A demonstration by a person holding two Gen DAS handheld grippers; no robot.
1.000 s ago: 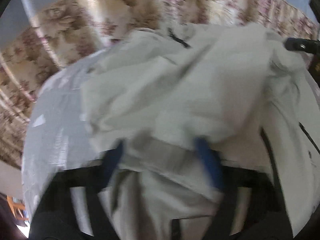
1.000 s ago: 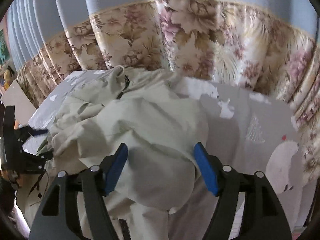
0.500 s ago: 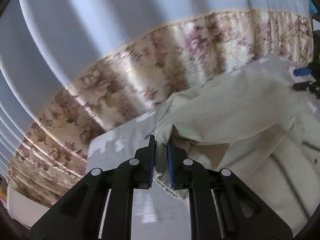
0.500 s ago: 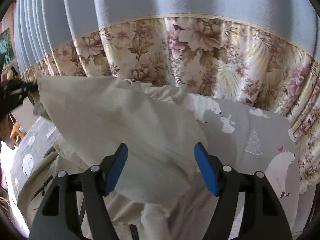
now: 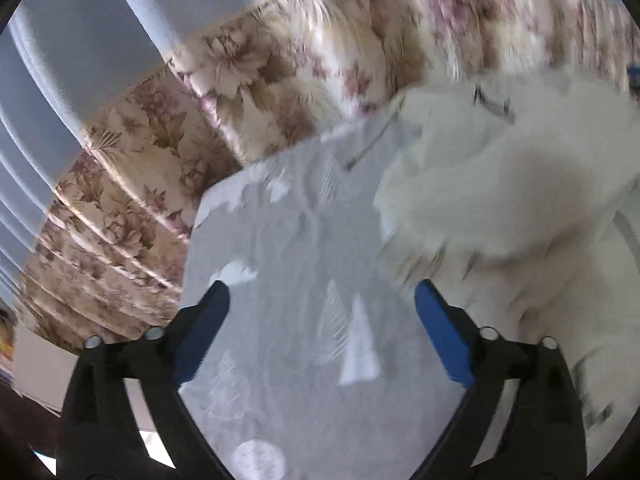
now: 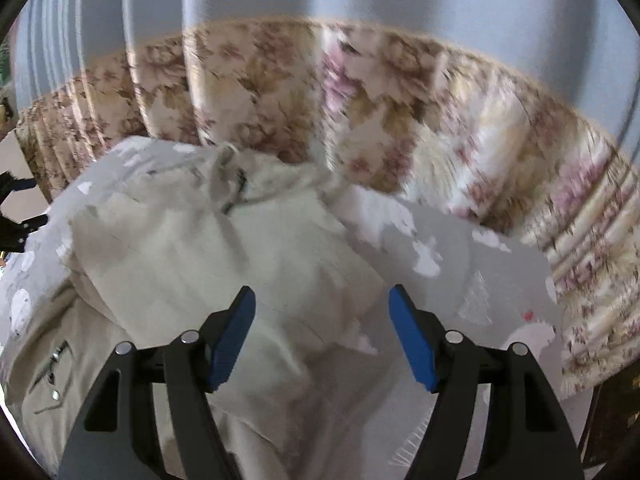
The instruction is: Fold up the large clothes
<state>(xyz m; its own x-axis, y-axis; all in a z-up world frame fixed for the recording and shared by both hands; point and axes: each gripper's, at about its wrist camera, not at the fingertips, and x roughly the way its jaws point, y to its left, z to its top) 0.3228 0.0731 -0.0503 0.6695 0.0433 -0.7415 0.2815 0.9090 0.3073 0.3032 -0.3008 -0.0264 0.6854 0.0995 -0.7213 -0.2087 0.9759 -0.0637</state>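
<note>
Left wrist view: left gripper [image 5: 322, 312] spread wide, nothing between the pads, only the grey printed sheet [image 5: 296, 320] under it. Cream garment [image 5: 500, 208] is heaped off to the right, near the right pad, heavily blurred. Floral curtain [image 5: 248, 80] runs behind the bed. Right wrist view adds detail: right gripper [image 6: 322, 332] also wide open, holding nothing, hovering over the garment [image 6: 208, 256]; dark zipper visible near the collar, and the left gripper's black frame at far left edge.
</note>
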